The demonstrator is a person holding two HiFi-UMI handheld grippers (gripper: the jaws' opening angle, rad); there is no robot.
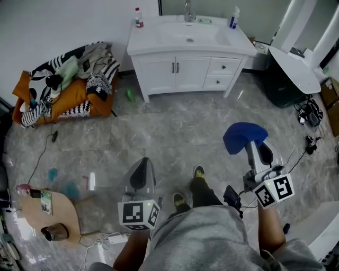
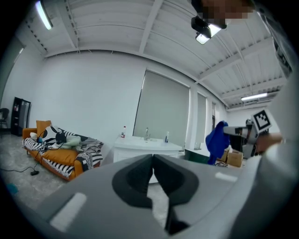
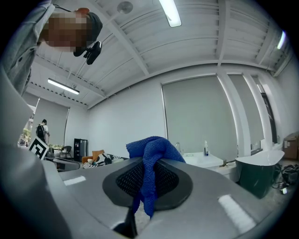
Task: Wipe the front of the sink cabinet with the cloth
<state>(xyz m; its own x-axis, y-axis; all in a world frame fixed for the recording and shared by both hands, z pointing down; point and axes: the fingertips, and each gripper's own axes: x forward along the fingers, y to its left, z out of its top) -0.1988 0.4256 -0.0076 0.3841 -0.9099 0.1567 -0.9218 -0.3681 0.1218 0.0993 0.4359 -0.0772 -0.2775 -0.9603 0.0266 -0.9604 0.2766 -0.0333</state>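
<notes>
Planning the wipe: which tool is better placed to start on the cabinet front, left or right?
Right. The right tool is shut on the blue cloth, raised toward the cabinet; the left tool is shut and empty. Both are well back from the cabinet, so stepping closer probably comes first.

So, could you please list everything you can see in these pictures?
sink cabinet: one, white, against the far wall
tap: one, metal, back of the sink top
red-capped bottle: one, clear, top's left back corner
blue and white bottle: one, top's right back
sofa: one, orange, heaped with clothes, left of the cabinet
round table: one, wooden, near left
bin: one, dark green, right of the cabinet
cables: several, black, floor at right
cloth: one, blue, in the right gripper
left gripper: one, grey, jaws together, empty
right gripper: one, grey, shut on the cloth
shoes: two, dark, between the grippers
</notes>
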